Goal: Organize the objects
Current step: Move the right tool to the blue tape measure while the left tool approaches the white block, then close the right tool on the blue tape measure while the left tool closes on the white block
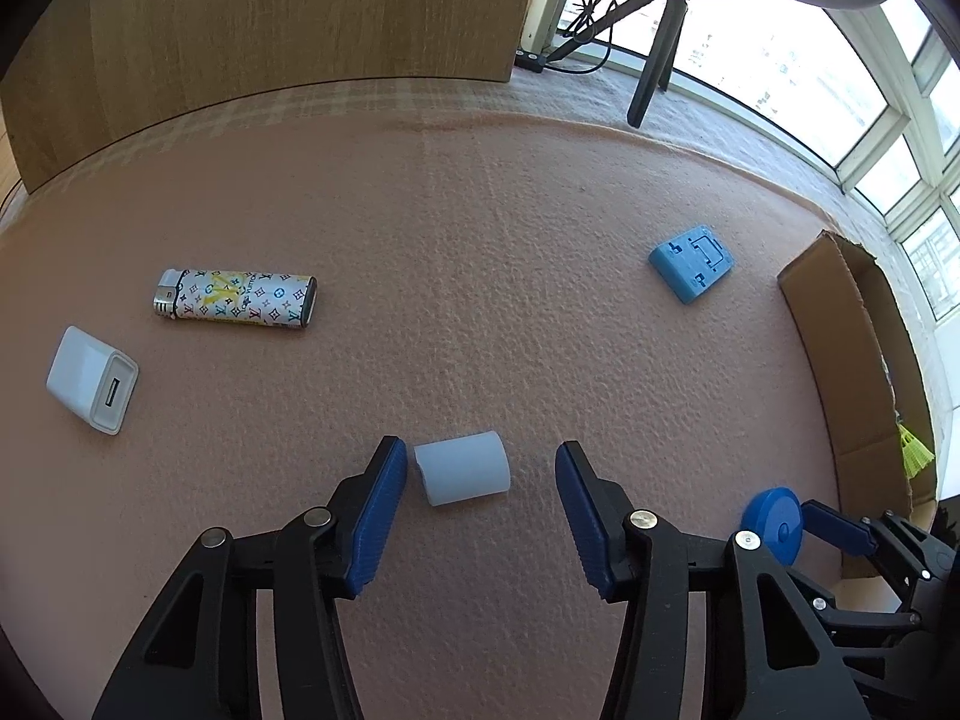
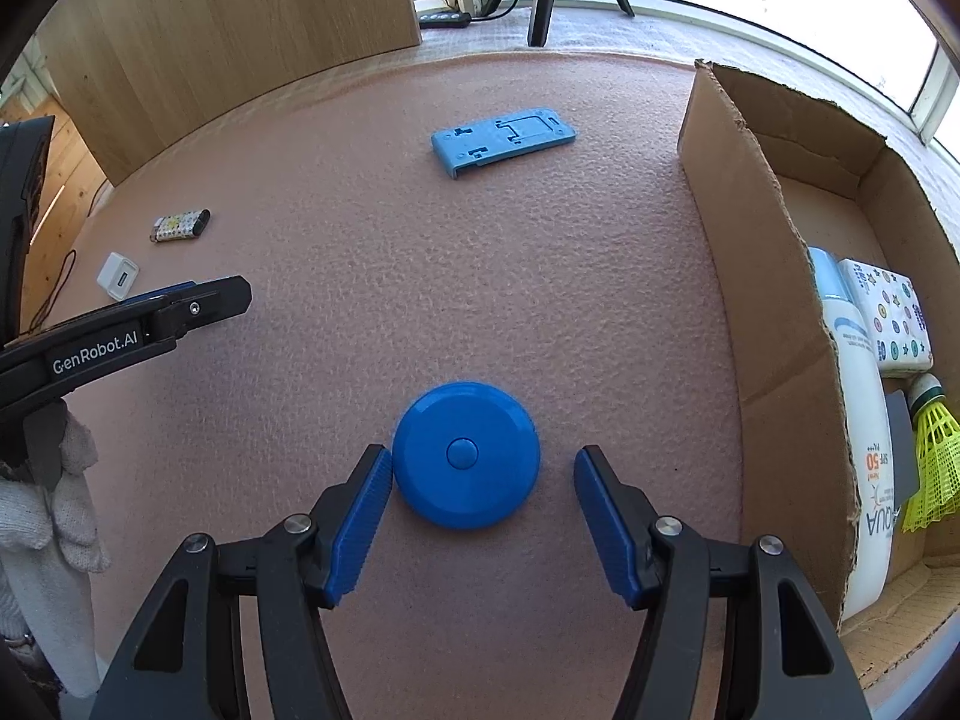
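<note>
Left wrist view shows the left tool (image 1: 480, 474) pointing down at the pink bench (image 1: 480, 240), its jaws partly open around a small white cylinder (image 1: 462, 468) lying on its side. The left pad (image 1: 381, 510) sits just beside the cylinder's end, perhaps touching; the right pad is clearly apart from it, so nothing is gripped. Farther left lie a patterned lighter (image 1: 234, 300) and a white charger (image 1: 91, 380), near each other. A light blue plastic piece (image 1: 691, 264) rests toward the right, near a cardboard box (image 1: 840, 324).

Right wrist view shows the right tool (image 2: 480, 474) partly open over a round blue disc (image 2: 467, 455) that lies flat on the bench. Its left pad (image 2: 360, 522) is at the disc's edge, and whether it touches I cannot tell; the right pad stands off with a gap, so the disc is not held. The box to the right holds a white sunscreen bottle (image 2: 858, 450), a patterned tissue pack (image 2: 888, 318) and a yellow shuttlecock (image 2: 933, 450). A white glove (image 2: 54, 516) shows at the left edge.
</note>
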### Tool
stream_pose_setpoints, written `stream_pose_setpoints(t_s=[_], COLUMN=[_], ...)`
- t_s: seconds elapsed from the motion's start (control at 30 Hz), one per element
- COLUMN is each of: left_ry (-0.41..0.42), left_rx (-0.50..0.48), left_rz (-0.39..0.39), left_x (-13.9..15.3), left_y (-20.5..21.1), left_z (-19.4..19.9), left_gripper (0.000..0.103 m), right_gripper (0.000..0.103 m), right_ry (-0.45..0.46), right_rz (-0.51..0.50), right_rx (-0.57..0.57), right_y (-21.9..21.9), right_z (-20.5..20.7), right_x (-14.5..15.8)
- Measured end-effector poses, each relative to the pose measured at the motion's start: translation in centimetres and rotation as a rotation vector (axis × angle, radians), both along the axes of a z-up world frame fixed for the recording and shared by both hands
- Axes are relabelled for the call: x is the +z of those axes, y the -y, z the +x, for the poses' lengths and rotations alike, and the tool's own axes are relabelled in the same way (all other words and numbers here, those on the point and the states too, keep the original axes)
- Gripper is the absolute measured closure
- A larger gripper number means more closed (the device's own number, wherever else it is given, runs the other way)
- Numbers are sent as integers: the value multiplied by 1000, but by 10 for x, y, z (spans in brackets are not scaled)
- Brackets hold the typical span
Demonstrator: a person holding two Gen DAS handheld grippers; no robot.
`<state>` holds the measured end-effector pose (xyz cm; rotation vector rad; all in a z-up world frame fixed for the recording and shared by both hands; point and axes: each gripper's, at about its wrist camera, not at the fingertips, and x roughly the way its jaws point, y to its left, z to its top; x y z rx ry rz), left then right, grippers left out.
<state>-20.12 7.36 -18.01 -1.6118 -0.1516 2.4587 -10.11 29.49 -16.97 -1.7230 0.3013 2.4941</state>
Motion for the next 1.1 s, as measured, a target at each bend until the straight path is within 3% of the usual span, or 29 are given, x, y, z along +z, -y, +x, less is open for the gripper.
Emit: stream_pose_setpoints(t_s=[0.37, 0.47, 0.57, 1.1], left_ry=[-4, -10, -12, -34], left_rx=[0, -9, -6, -6], left_rz=[4, -6, -3, 30], left_x=[-1, -2, -2, 10], left_y=[9, 8, 8, 15], left_z=[2, 3, 3, 16], left_gripper=[68, 71, 73, 76], right_gripper=[44, 49, 57, 57], right_ry=[17, 17, 12, -38], right_rz=[63, 92, 103, 65], right_rx=[44, 60, 66, 45], right_y=[12, 16, 18, 8], right_z=[-4, -3, -2, 15], right_x=[-3, -4, -3, 17])
